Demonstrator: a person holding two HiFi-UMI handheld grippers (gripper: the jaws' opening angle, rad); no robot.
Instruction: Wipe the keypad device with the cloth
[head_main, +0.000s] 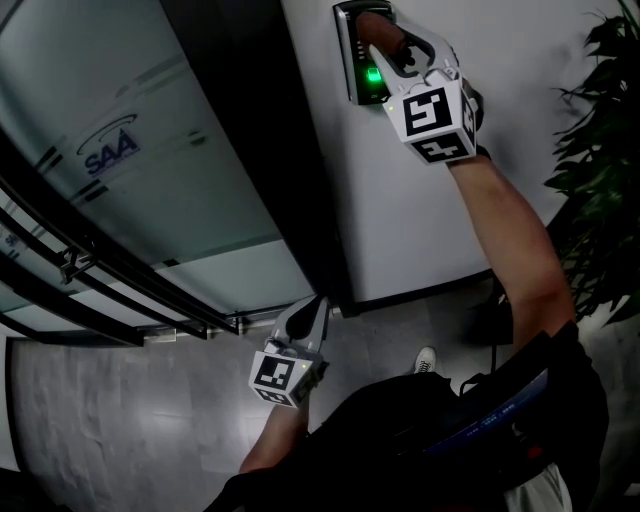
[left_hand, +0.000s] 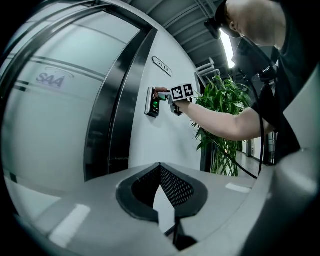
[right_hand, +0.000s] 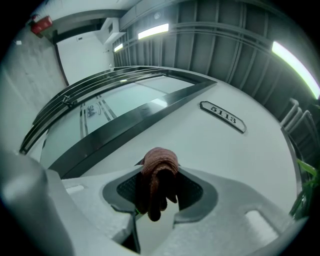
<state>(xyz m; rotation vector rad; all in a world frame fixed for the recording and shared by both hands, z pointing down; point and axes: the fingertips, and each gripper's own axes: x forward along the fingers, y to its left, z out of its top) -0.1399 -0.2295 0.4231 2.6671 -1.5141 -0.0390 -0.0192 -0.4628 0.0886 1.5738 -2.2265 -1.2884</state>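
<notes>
A bunched reddish-brown cloth presses against the dark, wall-mounted keypad device, which glows green.

One cloth (reddish), one keypad device

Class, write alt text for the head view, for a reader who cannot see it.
Seen from above, the right gripper presses a reddish-brown cloth against a wall-mounted keypad device showing a green light. The left gripper hangs low by the glass door, holding nothing.

Reddish-brown cloth; green-lit keypad device
</notes>
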